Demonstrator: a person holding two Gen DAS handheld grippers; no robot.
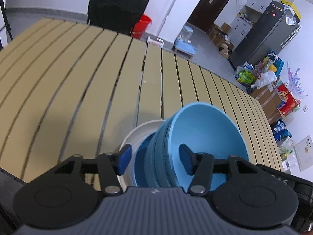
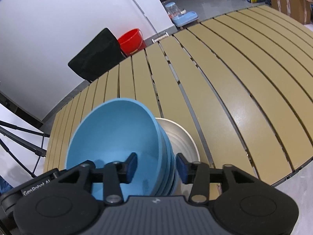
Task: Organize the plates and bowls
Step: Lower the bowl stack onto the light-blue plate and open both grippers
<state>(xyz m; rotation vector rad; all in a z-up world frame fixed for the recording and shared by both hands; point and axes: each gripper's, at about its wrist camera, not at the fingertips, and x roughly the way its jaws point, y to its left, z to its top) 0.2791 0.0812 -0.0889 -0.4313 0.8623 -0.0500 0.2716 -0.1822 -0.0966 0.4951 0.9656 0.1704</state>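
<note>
Both claws, left (image 1: 154, 160) and right (image 2: 156, 165), spread over a slatted table (image 1: 78, 78) beside a white wall (image 2: 58, 29).

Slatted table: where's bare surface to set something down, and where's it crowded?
Free: the tan slatted table from the stacked blue plastic bowls out to the black chair at the far edge, and its right half. Crowded: the near edge, where the bowls sit on a white plate, both tools straddling them.

White walls, grey floor; a black chair (image 1: 117, 9) sits behind the slatted table (image 1: 78, 78), red bucket (image 2: 131, 41) beside it.
</note>
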